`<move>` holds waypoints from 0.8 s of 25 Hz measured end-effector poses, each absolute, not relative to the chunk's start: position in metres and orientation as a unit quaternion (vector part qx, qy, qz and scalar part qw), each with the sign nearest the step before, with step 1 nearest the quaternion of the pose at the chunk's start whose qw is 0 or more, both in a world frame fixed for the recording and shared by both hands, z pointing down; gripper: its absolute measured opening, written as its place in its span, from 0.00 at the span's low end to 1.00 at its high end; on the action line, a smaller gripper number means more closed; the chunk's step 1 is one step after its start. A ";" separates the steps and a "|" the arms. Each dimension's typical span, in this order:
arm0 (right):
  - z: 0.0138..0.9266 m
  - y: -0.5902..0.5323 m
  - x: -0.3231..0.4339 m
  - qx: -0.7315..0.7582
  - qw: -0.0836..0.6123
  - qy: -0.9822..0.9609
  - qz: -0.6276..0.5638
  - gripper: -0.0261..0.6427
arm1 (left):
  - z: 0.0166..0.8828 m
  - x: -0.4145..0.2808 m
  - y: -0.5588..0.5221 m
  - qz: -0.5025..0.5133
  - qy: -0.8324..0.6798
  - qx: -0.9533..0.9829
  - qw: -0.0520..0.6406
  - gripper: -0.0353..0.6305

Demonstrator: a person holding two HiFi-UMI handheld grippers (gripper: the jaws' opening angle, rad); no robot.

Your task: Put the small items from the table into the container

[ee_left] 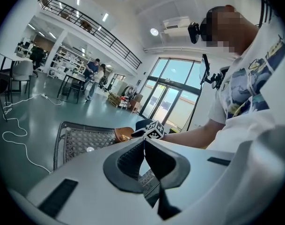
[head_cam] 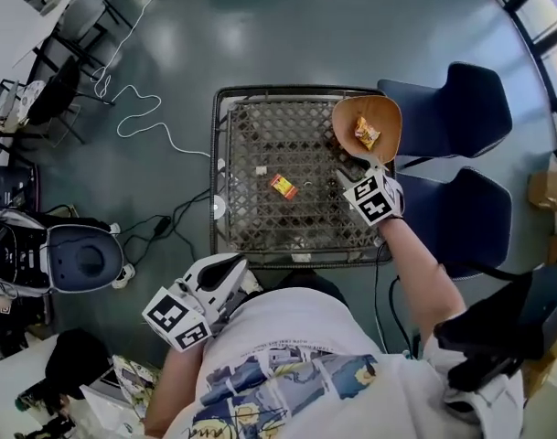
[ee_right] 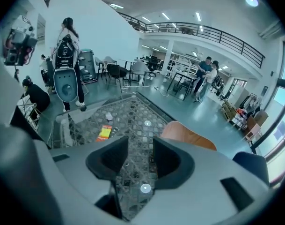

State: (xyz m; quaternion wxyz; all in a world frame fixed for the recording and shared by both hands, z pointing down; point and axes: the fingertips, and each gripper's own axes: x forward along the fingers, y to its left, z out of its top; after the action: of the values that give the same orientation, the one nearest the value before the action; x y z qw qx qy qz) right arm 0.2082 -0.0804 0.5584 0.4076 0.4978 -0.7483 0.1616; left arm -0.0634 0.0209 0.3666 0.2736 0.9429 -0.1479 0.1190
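Observation:
A brown bowl (head_cam: 379,115) stands at the far right corner of the lattice-top table (head_cam: 260,236), with a yellow-orange packet (head_cam: 367,133) inside it. On the tabletop lie a red and yellow packet (head_cam: 283,186) and a small white item (head_cam: 261,169). My right gripper (head_cam: 348,179) hovers over the table just in front of the bowl, open, with nothing between its fingers. In the right gripper view the gripper (ee_right: 140,146) looks down on the packet (ee_right: 104,132) and the bowl (ee_right: 186,135). My left gripper (head_cam: 234,265) is shut and empty, held near my body off the table's near edge; its own view shows the jaws (ee_left: 144,142) closed.
Two blue chairs (head_cam: 461,108) stand right of the table. A white cable (head_cam: 141,108) snakes over the floor at the left, near a dark round-seated chair (head_cam: 81,259). A white disc (head_cam: 218,207) sits at the table's left rim. People stand far off in the hall.

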 end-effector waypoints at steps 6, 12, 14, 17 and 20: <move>0.538 -0.042 0.123 0.486 0.390 -0.766 0.159 0.29 | 0.363 -0.099 0.039 0.103 -0.111 0.951 0.269 0.07; 0.514 -0.008 0.068 0.492 0.376 -0.770 0.156 0.29 | 0.360 -0.125 0.053 0.088 -0.085 0.956 0.268 0.07; 0.511 -0.002 0.047 0.483 0.379 -0.773 0.161 0.29 | 0.358 -0.134 0.048 0.089 -0.077 0.956 0.268 0.07; 0.508 0.005 0.015 0.472 0.379 -0.779 0.161 0.29 | 0.356 -0.147 0.047 0.089 -0.065 0.957 0.268 0.07; 0.508 0.015 -0.009 0.465 0.377 -0.785 0.161 0.29 | 0.357 -0.158 0.053 0.092 -0.051 0.958 0.267 0.07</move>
State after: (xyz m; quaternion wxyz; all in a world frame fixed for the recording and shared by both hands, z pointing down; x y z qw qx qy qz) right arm -0.0094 0.0153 0.5076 0.3774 0.4645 -0.7848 0.1610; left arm -0.1578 0.0528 0.3569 0.2672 0.9579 -0.0508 0.0919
